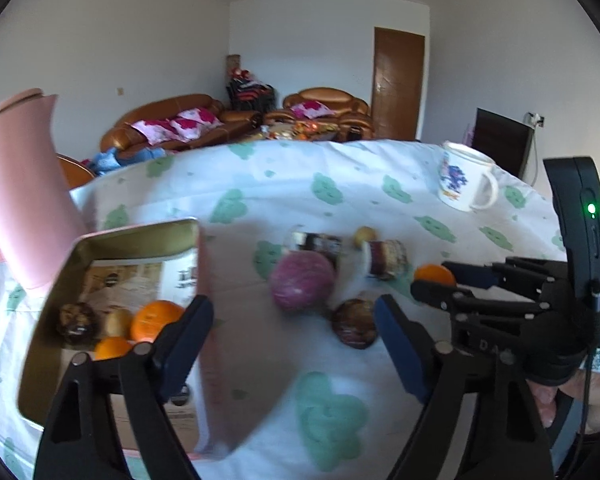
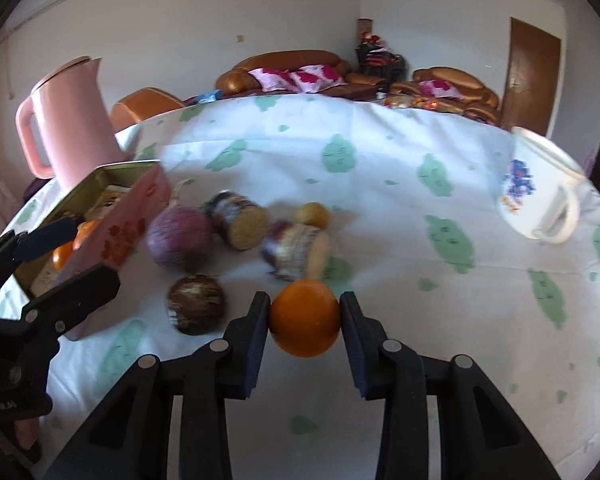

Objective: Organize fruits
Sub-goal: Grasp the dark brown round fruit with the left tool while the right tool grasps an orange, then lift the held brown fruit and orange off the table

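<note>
Orange (image 2: 305, 318) sits between the jaws of the right gripper (image 2: 305, 320), both pads touching its sides, low over the counter (image 2: 420, 280) in front of the other loose pieces.

Going left to right: the pink kettle (image 2: 74, 120) stands at the far left, and the tin (image 2: 112, 216) lies just beside it with two oranges, a pale fruit and a dark round one already inside, as the left wrist view shows. The left gripper (image 1: 294, 344) hovers by the tin's near wall, jaws wide and holding nothing. Then come the purple fruit (image 2: 180, 238), a dark round fruit (image 2: 196, 304) near the front, two jars (image 2: 240, 220) on their sides, a small yellow fruit (image 2: 312, 214), and far right the mug (image 2: 540, 196).

The step looks like carrying the orange to the tin. To do it well, keep the squeeze firm but light, since the round skin could slip; lift clear before going left, passing over the dark fruit and purple fruit; lower into the tin's free corner; open only when the orange rests. The left gripper should stay off that path or steady the tin.
</note>
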